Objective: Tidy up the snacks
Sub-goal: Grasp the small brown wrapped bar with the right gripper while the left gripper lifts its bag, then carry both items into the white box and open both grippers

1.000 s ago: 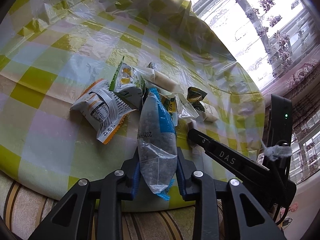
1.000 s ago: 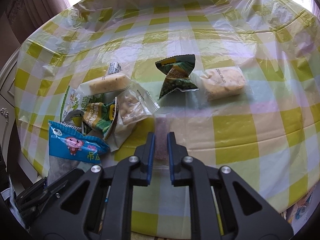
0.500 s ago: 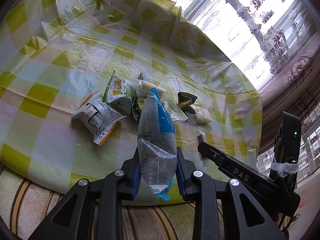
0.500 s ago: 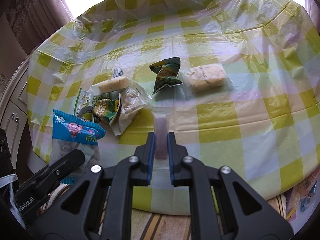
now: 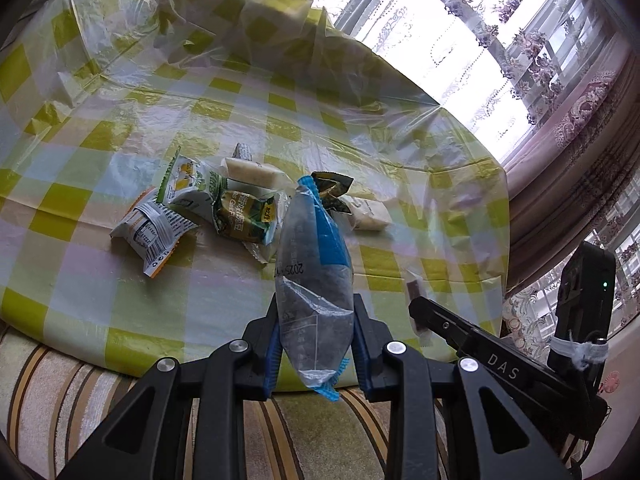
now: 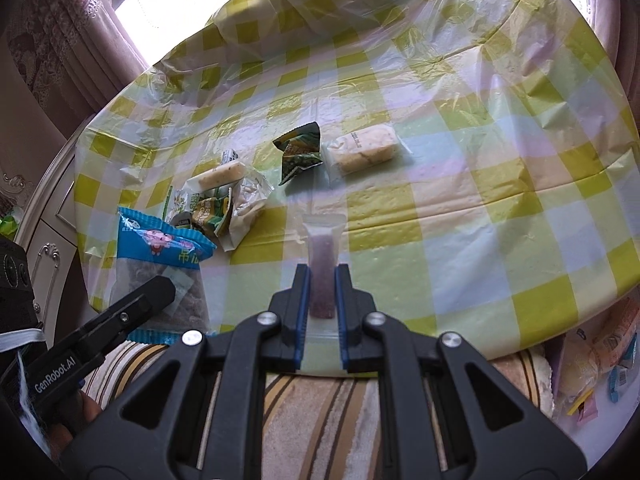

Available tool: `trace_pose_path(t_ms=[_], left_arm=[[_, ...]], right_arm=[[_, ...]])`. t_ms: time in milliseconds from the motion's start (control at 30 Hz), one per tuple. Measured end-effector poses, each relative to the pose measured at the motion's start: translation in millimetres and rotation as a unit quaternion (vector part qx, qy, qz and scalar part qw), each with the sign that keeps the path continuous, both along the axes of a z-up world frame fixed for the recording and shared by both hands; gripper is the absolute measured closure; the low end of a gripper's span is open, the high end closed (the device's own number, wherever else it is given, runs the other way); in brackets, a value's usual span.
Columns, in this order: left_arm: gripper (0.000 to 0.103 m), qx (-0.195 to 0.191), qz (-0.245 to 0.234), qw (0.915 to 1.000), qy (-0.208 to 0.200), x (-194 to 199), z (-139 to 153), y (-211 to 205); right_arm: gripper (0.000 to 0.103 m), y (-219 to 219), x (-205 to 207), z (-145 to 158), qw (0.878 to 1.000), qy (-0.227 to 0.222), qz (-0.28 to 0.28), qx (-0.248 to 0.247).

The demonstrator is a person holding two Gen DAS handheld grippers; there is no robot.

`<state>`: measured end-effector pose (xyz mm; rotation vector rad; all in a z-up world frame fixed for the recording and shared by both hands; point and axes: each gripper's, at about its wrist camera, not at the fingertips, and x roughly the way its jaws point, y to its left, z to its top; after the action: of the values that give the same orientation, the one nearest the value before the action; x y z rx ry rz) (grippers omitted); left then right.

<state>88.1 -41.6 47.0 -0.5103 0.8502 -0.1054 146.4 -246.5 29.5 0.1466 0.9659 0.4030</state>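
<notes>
Presently left gripper [image 5: 316,344] pinches a blue-and-clear snack bag [image 5: 314,280]; right gripper [image 6: 322,296] clamps a slim purple bar [image 6: 323,268] above the checked tablecloth [image 6: 460,208].

"DAS" stands in white letters on the side of the right gripper [image 5: 416,312], to the right of the blue snack bag [image 5: 314,264], which carries a printed date beginning "2025". "GenRobot.AI" stands on the left gripper [image 6: 160,286], just below that bag.
</notes>
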Motion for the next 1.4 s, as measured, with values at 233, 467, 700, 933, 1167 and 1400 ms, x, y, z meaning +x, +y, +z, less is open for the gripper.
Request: trace_pose_path(t_ms=[233, 467, 700, 933, 1167, 1400], left_arm=[[0.072, 0.009, -0.036, 0.9993, 0.004, 5.4, 4.7, -33.7], [0.072, 0.017, -0.086, 0.9961, 0.008, 15.2, 8.4, -78.7], [0.072, 0.023, -0.154, 0.9878, 0.014, 22.8, 11.3, -132.0], [0.072, 0.02, -0.251, 0.9671, 0.035, 26.5, 6.1, -200.5], [0.072, 0.02, -0.355, 0.9316, 0.073, 21.8, -7.5, -276.0], [0.072, 0.048, -0.478, 0.8656, 0.142, 4.0, -37.7, -354.3]], right_arm=[[0.088, -45.6, -8.9, 5.0, 0.999, 0.002, -0.029, 0.017], [0.088, -98.6, -20.0, 12.9, 0.998, -0.009, -0.067, 0.018], [0.088, -166.5, -32.1, 5.2, 0.993, 0.001, -0.119, 0.014], [0.088, -244.5, -51.5, -7.0, 0.981, 0.015, -0.195, -0.001], [0.088, -301.3, -73.5, -30.9, 0.966, 0.043, -0.254, -0.023], [0.088, -342.9, -89.7, -55.1, 0.952, 0.072, -0.291, -0.061]])
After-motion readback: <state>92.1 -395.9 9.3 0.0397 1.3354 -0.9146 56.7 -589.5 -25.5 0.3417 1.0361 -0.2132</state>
